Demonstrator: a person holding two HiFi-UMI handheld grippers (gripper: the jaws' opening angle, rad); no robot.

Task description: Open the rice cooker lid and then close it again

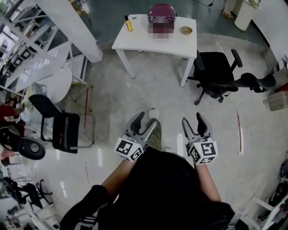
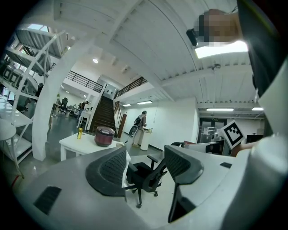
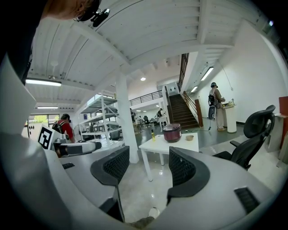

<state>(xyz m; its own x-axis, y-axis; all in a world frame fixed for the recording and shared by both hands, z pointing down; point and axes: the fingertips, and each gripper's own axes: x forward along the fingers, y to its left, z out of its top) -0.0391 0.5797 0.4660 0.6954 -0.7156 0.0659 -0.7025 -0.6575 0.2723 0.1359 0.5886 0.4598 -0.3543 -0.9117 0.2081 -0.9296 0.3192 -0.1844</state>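
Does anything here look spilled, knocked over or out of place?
Nothing much. The rice cooker stands upright and closed on the white table, a yellow bottle and a small bowl beside it, nothing spilled. The only stray item is a thin rod lying on the floor near the office chair.

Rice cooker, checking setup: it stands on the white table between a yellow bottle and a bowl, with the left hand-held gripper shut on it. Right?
No. The left gripper view shows the left hand-held gripper open, empty, short of the table. The rice cooker does stand between bottle and bowl.
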